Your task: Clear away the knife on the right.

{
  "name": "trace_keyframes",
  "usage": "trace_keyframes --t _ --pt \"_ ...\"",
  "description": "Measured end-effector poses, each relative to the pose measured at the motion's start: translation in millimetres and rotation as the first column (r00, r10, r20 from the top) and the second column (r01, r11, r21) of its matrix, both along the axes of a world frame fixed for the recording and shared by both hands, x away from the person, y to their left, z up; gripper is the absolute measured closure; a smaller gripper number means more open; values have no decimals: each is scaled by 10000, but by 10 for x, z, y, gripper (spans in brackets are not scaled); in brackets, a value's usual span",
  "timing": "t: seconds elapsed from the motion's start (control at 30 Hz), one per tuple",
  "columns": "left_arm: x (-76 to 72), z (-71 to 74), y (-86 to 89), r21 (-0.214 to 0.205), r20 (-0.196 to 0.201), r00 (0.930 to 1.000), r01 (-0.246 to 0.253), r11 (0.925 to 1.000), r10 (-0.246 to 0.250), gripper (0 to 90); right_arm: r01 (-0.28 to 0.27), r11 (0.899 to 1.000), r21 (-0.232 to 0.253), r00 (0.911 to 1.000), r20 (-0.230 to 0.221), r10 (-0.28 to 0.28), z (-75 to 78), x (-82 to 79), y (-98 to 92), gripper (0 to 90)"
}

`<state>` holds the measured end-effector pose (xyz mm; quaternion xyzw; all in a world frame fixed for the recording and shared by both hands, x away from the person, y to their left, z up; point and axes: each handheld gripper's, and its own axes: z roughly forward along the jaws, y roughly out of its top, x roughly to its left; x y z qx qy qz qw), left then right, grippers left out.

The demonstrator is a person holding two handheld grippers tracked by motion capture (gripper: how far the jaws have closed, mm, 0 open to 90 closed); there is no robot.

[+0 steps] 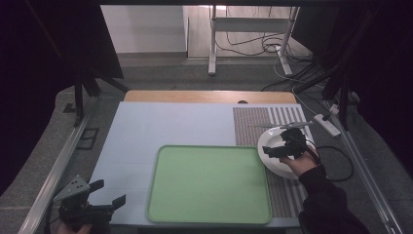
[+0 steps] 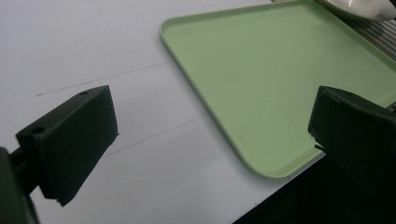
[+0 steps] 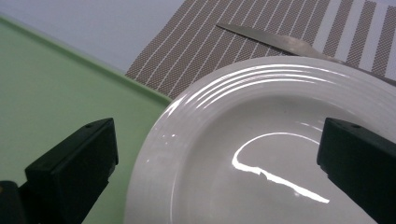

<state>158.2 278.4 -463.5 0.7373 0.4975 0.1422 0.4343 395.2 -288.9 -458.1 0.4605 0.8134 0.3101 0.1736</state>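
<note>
A white plate [image 1: 272, 158] lies on a brown striped placemat [image 1: 251, 124] at the table's right, its left rim by the right edge of a bare green tray [image 1: 209, 185]. My right gripper [image 1: 283, 144] hovers open over the plate [image 3: 261, 154], one jaw towards the tray [image 3: 56, 93] and the other above the plate's bowl; nothing is between them. A knife [image 3: 275, 39] lies on the placemat [image 3: 210, 51] just beyond the plate. My left gripper [image 1: 109, 192] stands open at the table's front left corner, empty, facing the tray [image 2: 280, 84].
The pale blue table top [image 1: 165, 126] is bare to the left of and behind the tray. The table's front edge [image 2: 280, 191] runs just under my left gripper [image 2: 210, 121]. A desk frame and cables [image 1: 253, 44] stand on the floor beyond the table.
</note>
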Motion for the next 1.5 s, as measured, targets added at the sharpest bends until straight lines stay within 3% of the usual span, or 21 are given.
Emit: trace_keyframes --t 0.73,1.5 --pt "-1 0 1 -4 17 10000 28 10000 -28 14 745 9965 -379 9966 -337 -758 -102 532 -78 0" --pt "0 -1 7 -41 13 10000 27 10000 -27 14 1251 9869 -1021 9900 -527 -1309 -191 970 -184 0"
